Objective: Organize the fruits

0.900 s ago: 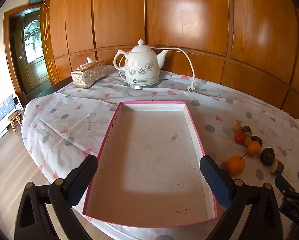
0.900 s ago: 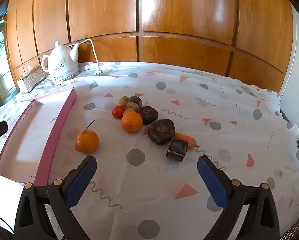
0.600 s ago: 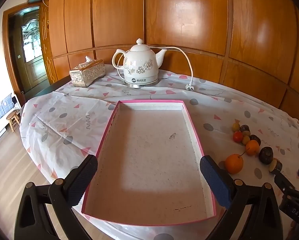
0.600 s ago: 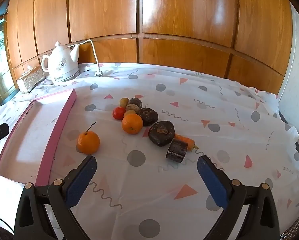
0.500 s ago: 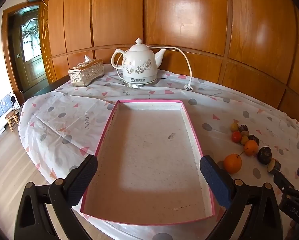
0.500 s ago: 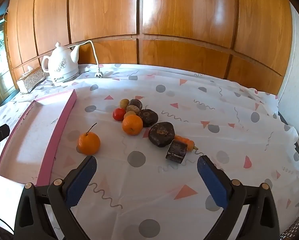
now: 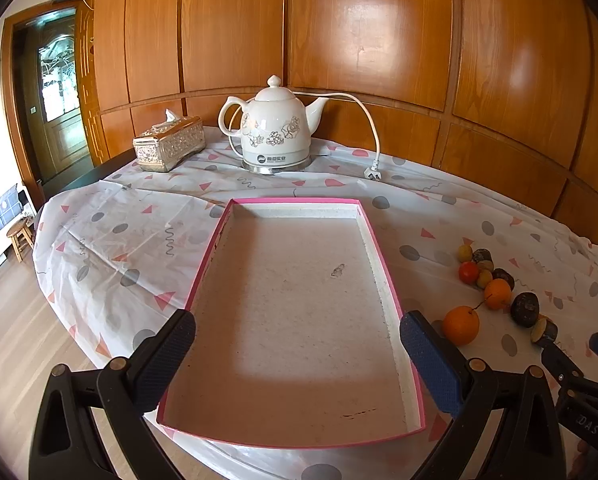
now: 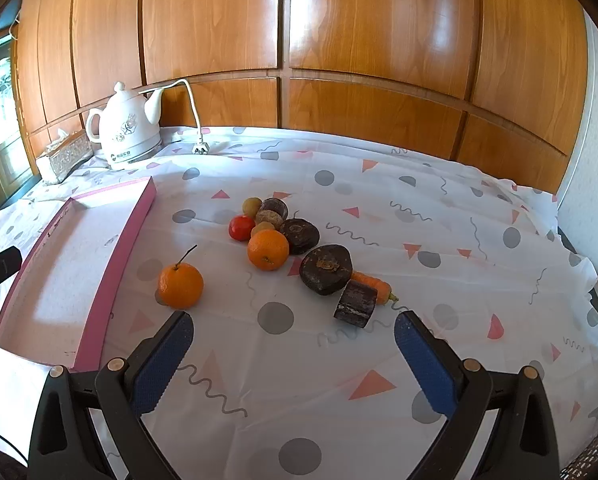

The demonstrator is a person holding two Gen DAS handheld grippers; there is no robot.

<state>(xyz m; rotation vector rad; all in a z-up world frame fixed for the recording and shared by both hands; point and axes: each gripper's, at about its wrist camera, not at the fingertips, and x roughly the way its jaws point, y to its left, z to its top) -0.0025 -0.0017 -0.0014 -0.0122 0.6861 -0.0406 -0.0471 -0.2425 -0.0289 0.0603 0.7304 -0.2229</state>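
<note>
Fruit cluster (image 8: 283, 240) noted at twelve o'clock of right tool (image 8: 293, 344), spread, empty; left tool (image 7: 297, 346) spread over pink tray (image 7: 391, 292).

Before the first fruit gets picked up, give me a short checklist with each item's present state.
1. Right gripper open with nothing between its fingers: ok.
2. Left gripper open and holding nothing: ok.
3. Pink tray has no fruit in it and sits flat on the table: ok.
4. Stemmed orange lies apart from the other fruit, free to grasp: ok.
5. Second orange free to grasp: not ok, it touches the small fruits behind it.
6. Whether the dark round pieces count as fruit: cannot tell.
</note>
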